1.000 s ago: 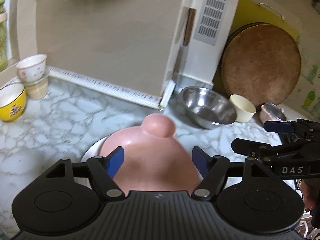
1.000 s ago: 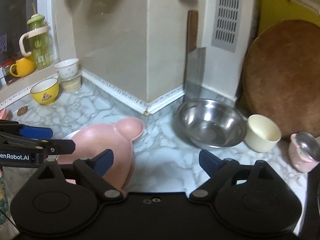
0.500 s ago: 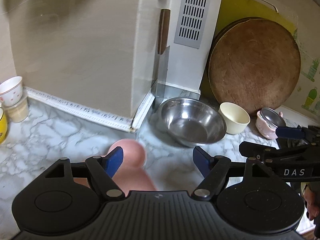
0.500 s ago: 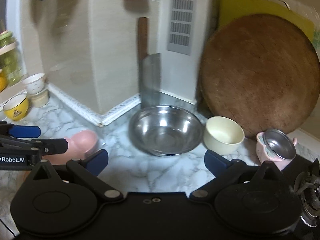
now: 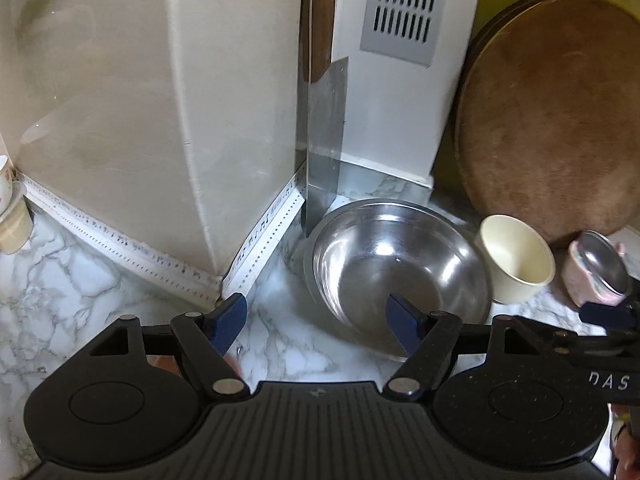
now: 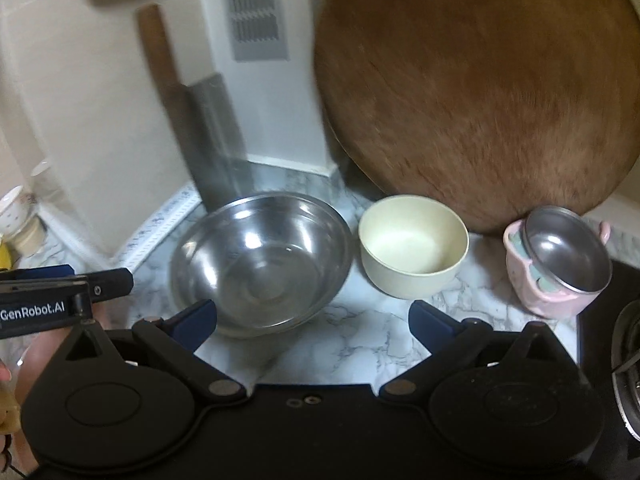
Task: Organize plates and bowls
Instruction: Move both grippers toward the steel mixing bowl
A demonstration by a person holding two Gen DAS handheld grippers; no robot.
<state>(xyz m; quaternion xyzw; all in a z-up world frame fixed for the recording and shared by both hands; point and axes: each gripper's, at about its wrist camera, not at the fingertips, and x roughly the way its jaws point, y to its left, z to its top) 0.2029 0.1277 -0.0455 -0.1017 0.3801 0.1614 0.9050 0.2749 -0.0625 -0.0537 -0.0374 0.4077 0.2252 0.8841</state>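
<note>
A steel bowl sits on the marble counter with a cream bowl to its right. Further right stands a pink cup with a tilted steel insert in it. My left gripper is open and empty over the bowl's near left rim. My right gripper is wide open and empty, in front of the gap between the two bowls. Each gripper shows at the edge of the other's view: the right gripper and the left gripper.
A round wooden cutting board leans on the wall behind the bowls. A cleaver stands in the corner by the steel bowl. A stove burner is at the far right. A floral cup stands far left.
Both grippers have swung right, away from the pink plate and toward the steel bowl. The plate has dropped out of both views. The right jaws stand slightly wider.
</note>
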